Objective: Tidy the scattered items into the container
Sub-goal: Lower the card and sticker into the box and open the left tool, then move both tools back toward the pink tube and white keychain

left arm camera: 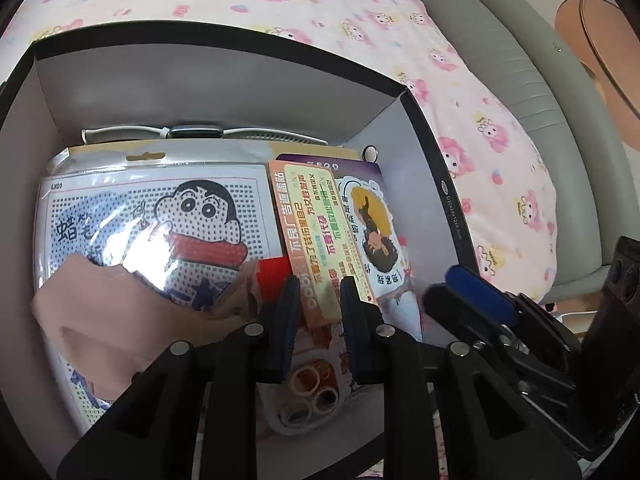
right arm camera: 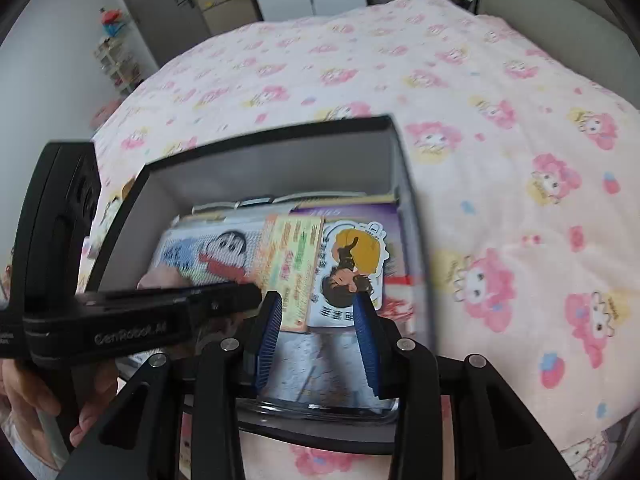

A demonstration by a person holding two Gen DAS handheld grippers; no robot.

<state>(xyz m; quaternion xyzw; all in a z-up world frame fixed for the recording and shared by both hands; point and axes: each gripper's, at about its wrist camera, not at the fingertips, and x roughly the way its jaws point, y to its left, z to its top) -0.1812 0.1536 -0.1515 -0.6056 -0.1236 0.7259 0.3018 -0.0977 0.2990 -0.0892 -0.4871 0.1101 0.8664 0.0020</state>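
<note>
A black box with grey inner walls (left arm camera: pixel 432 160) (right arm camera: pixel 280 168) stands on the bed. My left gripper (left arm camera: pixel 320 282) reaches down into it, shut on the lower end of an orange sticker pack (left arm camera: pixel 312 232) (right arm camera: pixel 296 264), which rests on the pile inside. Beside the pack lies a sticker card with a yellow-clad cartoon figure (left arm camera: pixel 376 220) (right arm camera: pixel 352 264). My right gripper (right arm camera: pixel 317 298) (left arm camera: pixel 460 288) hovers over the box's near right wall, open, with nothing between its fingers.
In the box lie a bagged cartoon bead kit (left arm camera: pixel 160 220), a beige cloth (left arm camera: pixel 100 312), a watch (left arm camera: pixel 196 132) at the back wall and a pack of rings (left arm camera: pixel 312 384). The pink cartoon bedsheet (right arm camera: pixel 500 160) spreads all around. A grey padded headboard (left arm camera: pixel 520 60) stands at the right.
</note>
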